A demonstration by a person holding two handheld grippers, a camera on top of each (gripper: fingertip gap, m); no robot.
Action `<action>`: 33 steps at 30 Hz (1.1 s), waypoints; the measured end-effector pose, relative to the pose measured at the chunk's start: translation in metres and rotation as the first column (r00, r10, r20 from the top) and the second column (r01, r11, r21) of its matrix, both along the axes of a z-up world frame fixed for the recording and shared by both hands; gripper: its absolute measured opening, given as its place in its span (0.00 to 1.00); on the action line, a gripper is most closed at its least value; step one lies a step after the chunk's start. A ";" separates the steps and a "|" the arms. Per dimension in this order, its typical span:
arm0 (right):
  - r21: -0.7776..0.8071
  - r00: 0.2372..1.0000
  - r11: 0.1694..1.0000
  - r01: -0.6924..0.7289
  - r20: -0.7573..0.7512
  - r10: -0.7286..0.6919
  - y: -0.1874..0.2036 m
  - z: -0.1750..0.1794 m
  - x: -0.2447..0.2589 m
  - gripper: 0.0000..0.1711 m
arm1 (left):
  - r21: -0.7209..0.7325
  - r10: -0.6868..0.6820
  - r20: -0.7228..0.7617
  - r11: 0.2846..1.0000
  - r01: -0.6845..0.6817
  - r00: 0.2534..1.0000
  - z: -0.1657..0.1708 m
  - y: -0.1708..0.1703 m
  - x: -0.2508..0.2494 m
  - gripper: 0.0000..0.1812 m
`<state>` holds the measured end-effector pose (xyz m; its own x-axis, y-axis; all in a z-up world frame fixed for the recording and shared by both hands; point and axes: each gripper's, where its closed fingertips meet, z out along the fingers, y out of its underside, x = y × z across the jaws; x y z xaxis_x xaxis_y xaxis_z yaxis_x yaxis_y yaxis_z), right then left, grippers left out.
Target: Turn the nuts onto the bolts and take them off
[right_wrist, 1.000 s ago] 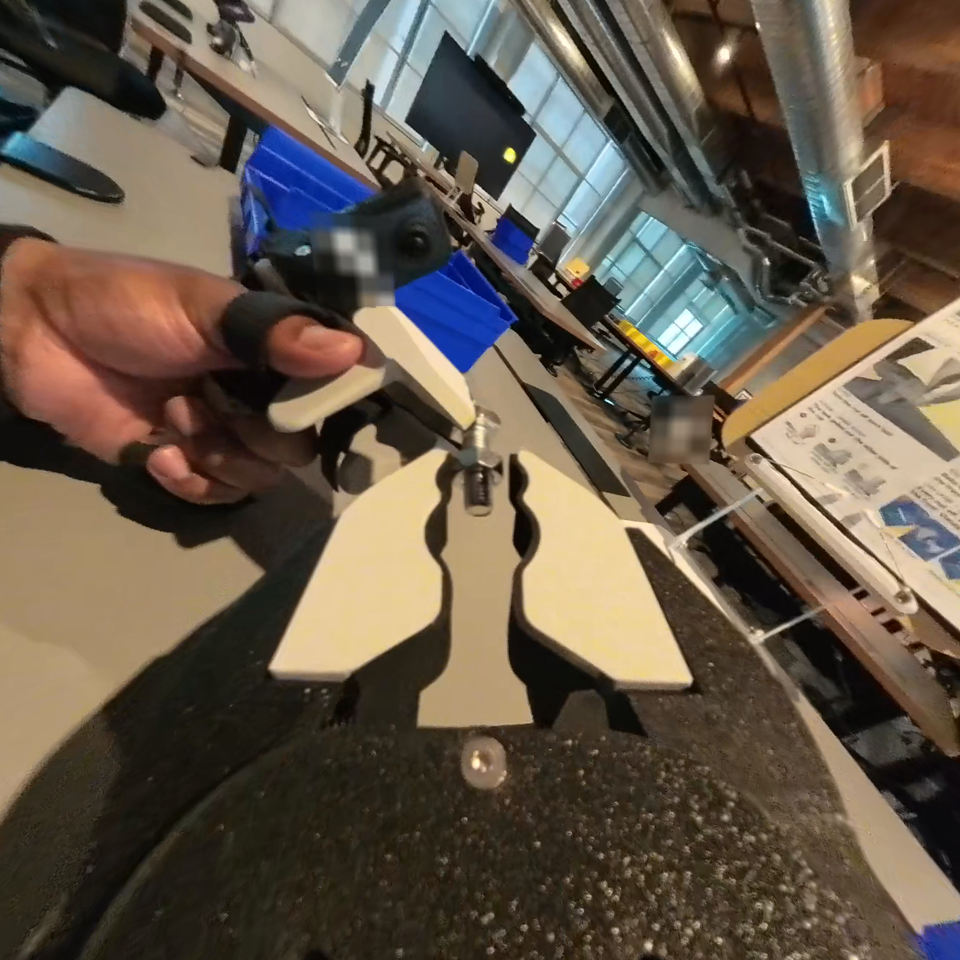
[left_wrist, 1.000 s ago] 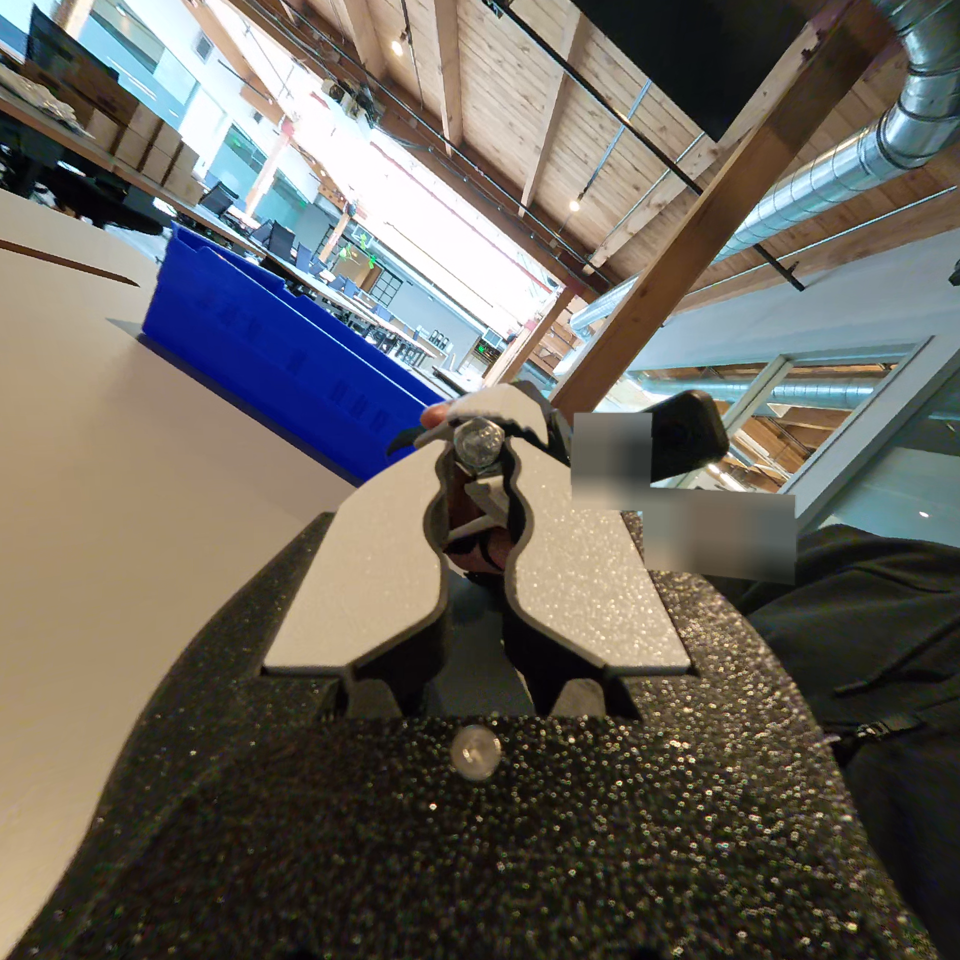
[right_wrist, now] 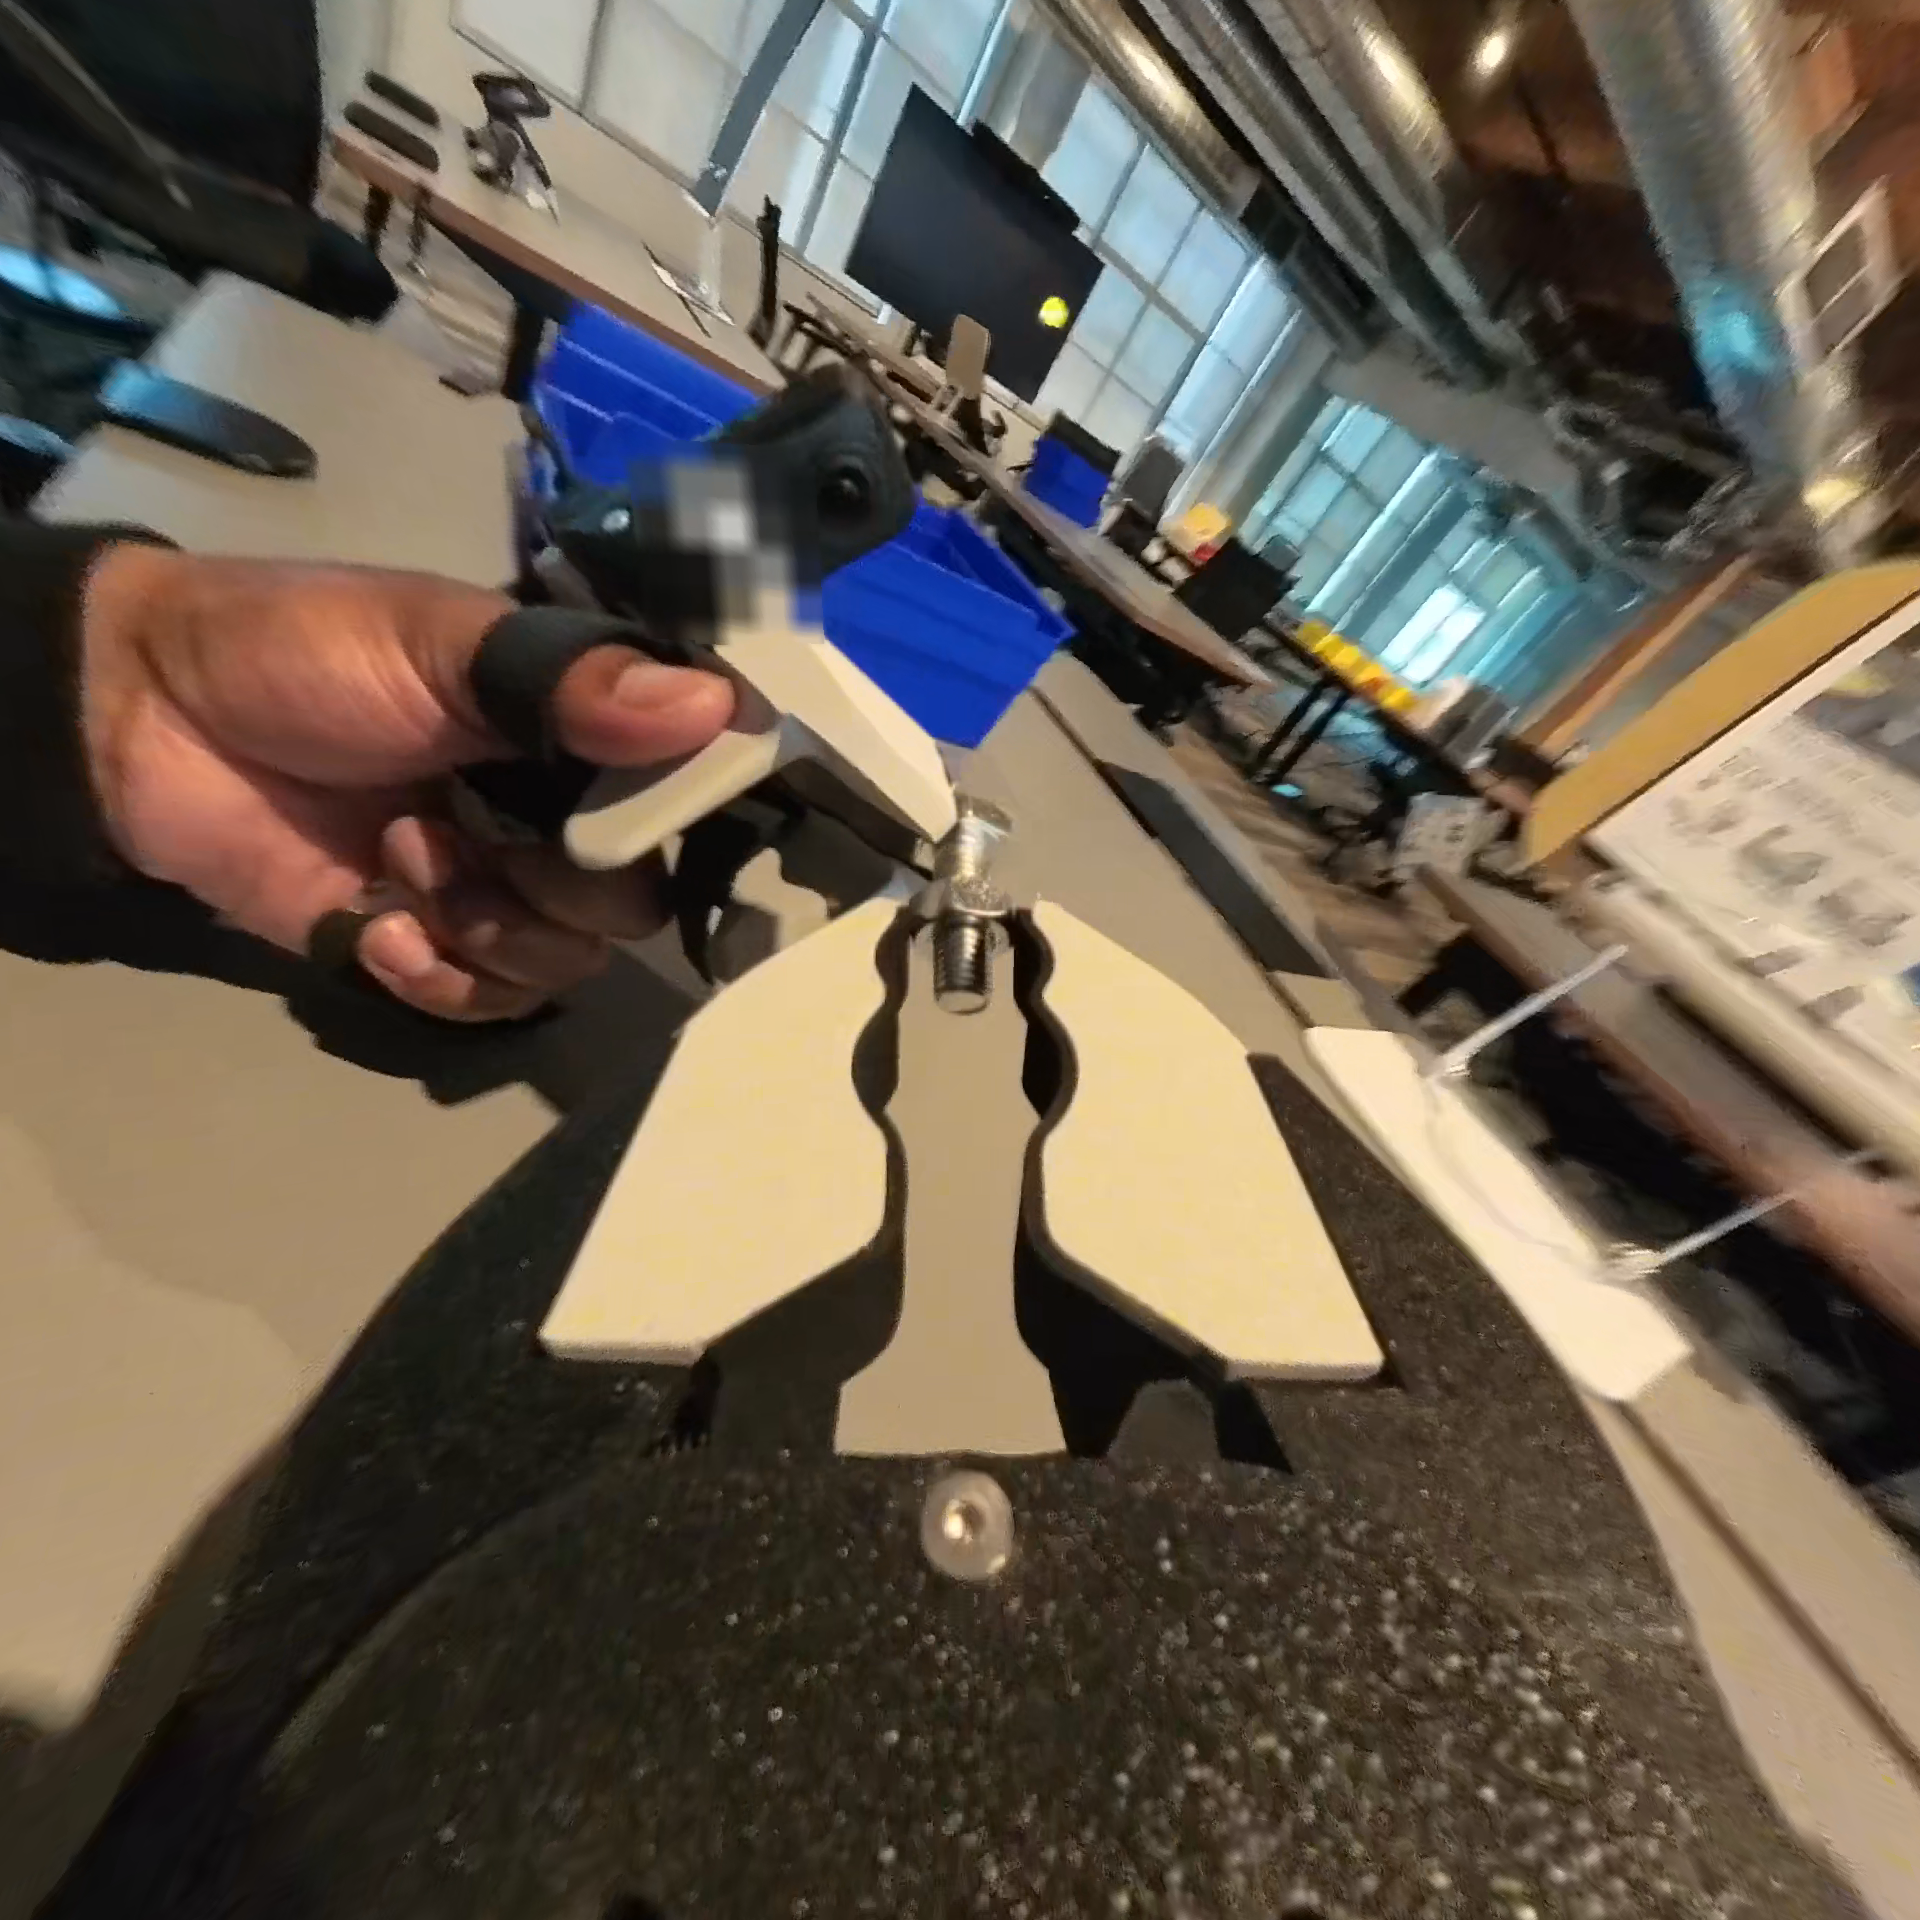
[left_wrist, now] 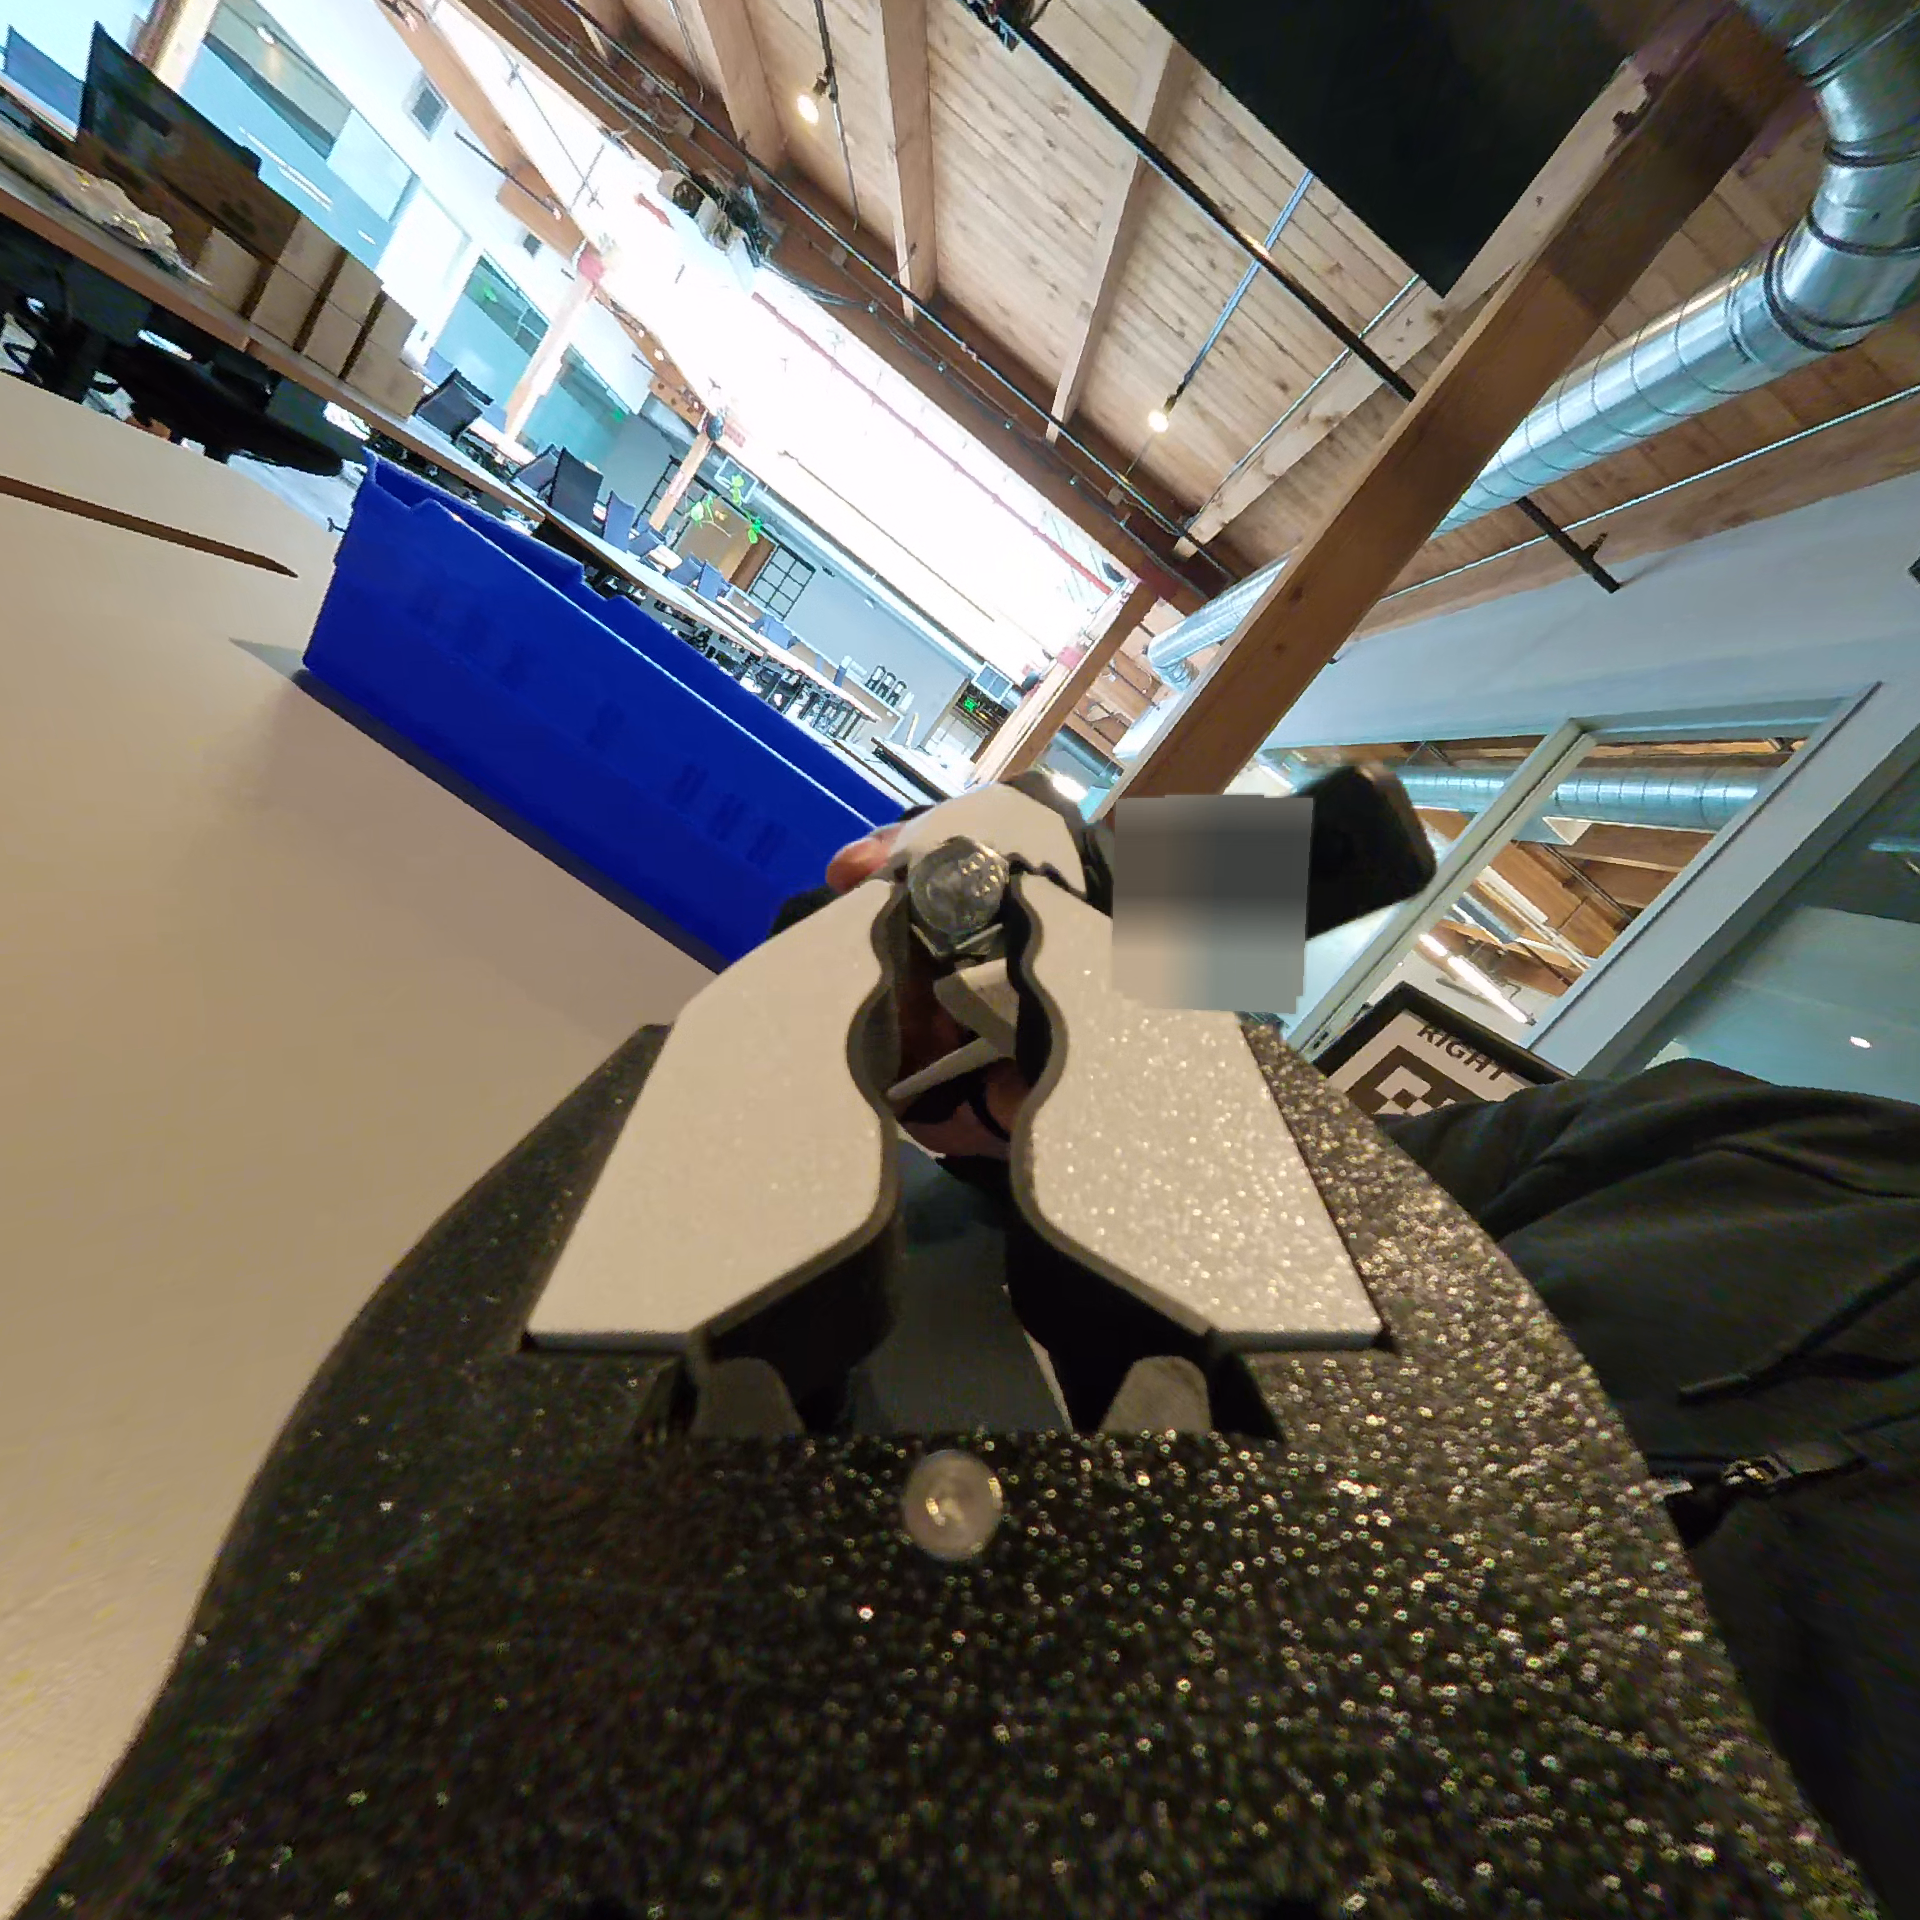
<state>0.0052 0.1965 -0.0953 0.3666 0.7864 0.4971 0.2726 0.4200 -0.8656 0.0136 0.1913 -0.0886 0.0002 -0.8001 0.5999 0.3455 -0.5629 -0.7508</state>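
Left gripper (left_wrist: 956,914): its two grey fingers are squeezed onto the head end of the bolt. It is held up in the air, above the table.
Right gripper (right_wrist: 961,920): its two grey fingers are pinched onto the nut, right at their tips.
Bolt (right_wrist: 966,904): a shiny silver bolt, held between the two grippers. In the right wrist view its head points up and away, and its threaded end pokes down into the gap between the right gripper's fingers.
Nut (right_wrist: 961,902): a silver nut sitting on the bolt, about halfway along. Some thread shows below it.
Hand (right_wrist: 312,769): a person's hand holds the left gripper, with black bands on the thumb and a finger. It is seen on the left of the right wrist view.
Table (left_wrist: 208,987): a pale, flat table under the grippers.
Blue bin (left_wrist: 540,686): a big blue box at the far edge of the table, well apart from the bolt.
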 end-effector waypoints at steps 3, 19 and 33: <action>-0.254 0.988 0.957 -0.138 -0.102 0.115 -0.002 -0.002 -0.001 0.11 | 0.007 0.006 -0.016 1.000 -0.006 1.000 -0.001 0.000 0.000 0.09; -0.120 0.993 0.987 -0.112 -0.041 0.108 -0.005 -0.006 -0.005 0.27 | 0.000 0.018 0.013 1.000 -0.018 1.000 0.002 0.002 -0.003 0.09; -0.640 0.865 0.585 -0.498 -0.413 0.284 -0.014 -0.002 -0.003 0.12 | 0.067 0.011 -0.057 0.998 -0.008 0.998 0.001 -0.004 0.005 0.09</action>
